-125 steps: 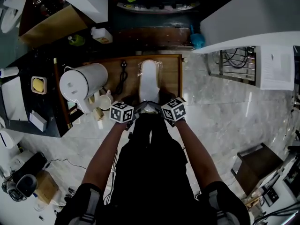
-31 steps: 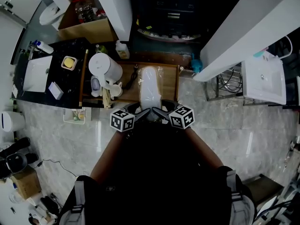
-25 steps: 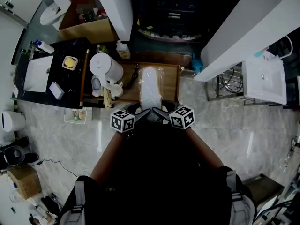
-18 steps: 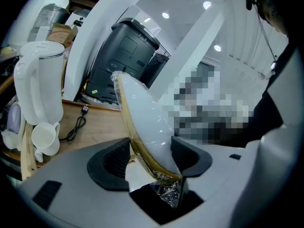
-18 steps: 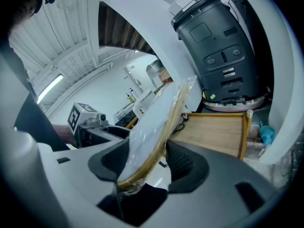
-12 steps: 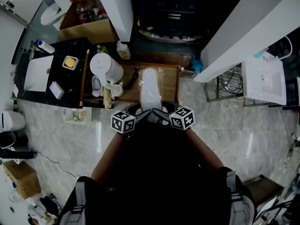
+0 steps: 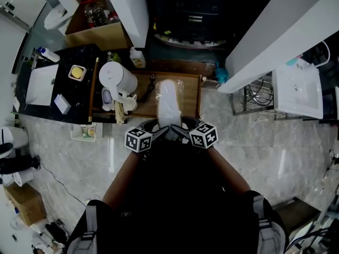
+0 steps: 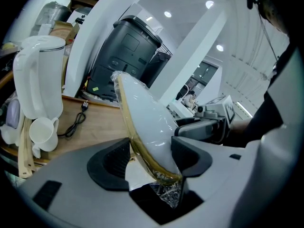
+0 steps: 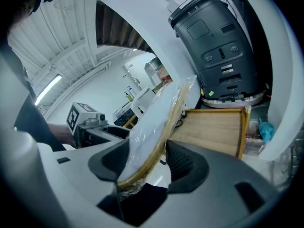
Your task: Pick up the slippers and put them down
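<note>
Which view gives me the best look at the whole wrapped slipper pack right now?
Head view: the slipper pack shows full length over the wooden table. Each gripper view shows it edge-on and foreshortened, its near end between that gripper's jaws.

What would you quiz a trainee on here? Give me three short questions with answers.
1. True or false: the left gripper is empty.
2. How many grippers clamp the wrapped slippers? A one, B two, C none.
3. What colour is the kettle beside the mug?
Key: 1 false, it grips the slippers. 2 B, the right gripper grips them too. 3 white.
</note>
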A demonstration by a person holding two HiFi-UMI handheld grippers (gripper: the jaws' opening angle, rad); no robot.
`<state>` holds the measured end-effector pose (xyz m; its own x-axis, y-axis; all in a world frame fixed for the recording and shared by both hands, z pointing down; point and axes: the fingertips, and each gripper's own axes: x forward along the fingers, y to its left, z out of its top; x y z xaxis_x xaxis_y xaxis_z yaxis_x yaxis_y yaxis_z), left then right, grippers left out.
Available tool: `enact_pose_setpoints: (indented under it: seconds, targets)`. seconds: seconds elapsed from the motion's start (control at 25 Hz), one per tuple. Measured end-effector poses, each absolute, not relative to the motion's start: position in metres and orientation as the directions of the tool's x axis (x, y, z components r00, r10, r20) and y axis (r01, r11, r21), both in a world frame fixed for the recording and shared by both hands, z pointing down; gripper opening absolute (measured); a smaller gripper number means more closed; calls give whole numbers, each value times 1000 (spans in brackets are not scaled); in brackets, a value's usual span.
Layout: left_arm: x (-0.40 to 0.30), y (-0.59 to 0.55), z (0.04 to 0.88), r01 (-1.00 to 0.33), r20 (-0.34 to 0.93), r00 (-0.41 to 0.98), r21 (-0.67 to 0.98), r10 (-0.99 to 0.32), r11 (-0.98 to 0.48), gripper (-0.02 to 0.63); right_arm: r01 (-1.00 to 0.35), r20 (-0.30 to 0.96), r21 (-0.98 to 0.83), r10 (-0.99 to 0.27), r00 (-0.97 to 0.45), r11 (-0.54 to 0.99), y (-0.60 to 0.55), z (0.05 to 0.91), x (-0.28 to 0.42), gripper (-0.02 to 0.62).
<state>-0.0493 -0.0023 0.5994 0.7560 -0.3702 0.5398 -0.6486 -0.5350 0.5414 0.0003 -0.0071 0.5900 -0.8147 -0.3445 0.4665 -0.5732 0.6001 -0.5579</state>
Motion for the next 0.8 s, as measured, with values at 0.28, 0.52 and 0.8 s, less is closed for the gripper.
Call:
enact_pose_setpoints:
  seconds: [0.28, 0.52, 0.8]
  targets:
    - [-48, -8, 613, -657, 574, 745, 542, -339, -524, 279, -573, 471, -581, -336, -816, 577, -13, 605, 2, 244]
    - [-47, -13, 629, -660, 604, 737, 542, -304, -521, 279, -578, 482, -602, -325, -813, 552, -18, 622, 3, 242]
    - [-41, -31, 649, -651, 633, 733, 546, -249, -528, 279, -601, 510, -617, -323, -797, 508, -34, 645, 10, 242]
